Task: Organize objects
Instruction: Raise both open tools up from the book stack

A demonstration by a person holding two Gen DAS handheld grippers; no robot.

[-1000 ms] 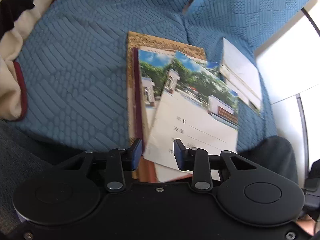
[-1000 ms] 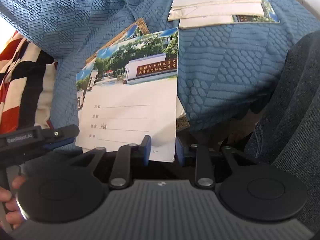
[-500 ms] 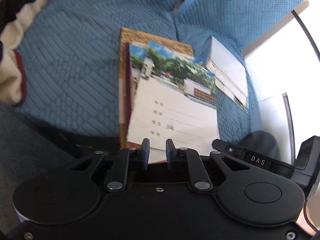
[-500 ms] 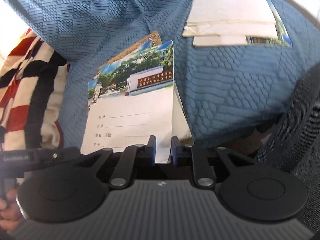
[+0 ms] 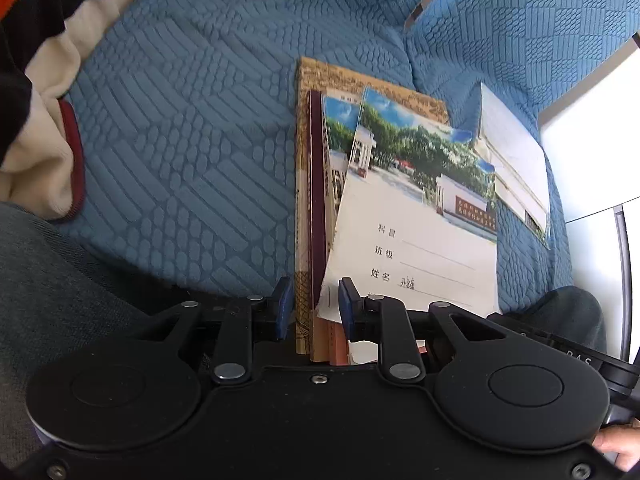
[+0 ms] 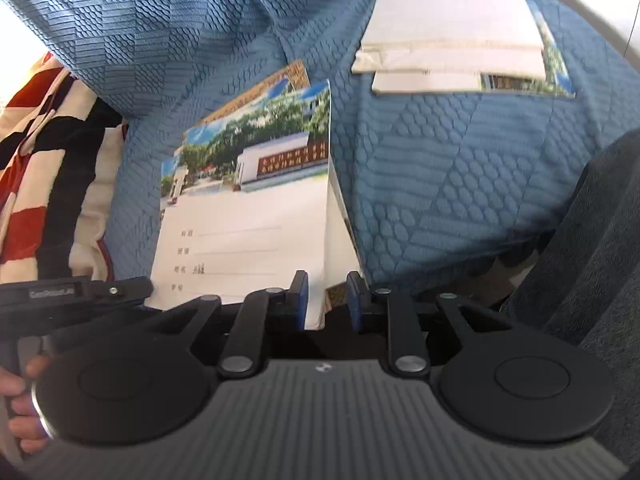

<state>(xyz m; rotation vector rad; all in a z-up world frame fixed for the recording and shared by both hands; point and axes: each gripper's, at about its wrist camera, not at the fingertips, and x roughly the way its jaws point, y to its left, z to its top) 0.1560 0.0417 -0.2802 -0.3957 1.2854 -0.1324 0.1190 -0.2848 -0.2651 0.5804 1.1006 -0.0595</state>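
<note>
My left claw [image 5: 314, 304] and right claw [image 6: 328, 300], jaws just eased apart and gripping nothing, straddle the near short edge of the booklet stack [image 5: 420, 220], which lies lengthwise away on the sofa cover [image 5: 180, 140].

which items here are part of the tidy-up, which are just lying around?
In the job:
- top notebook, askew
- book stack beneath it
- second pile, apart on the cover
- left gripper, right gripper

Lying about:
- striped blanket
- blue sofa cover
</note>
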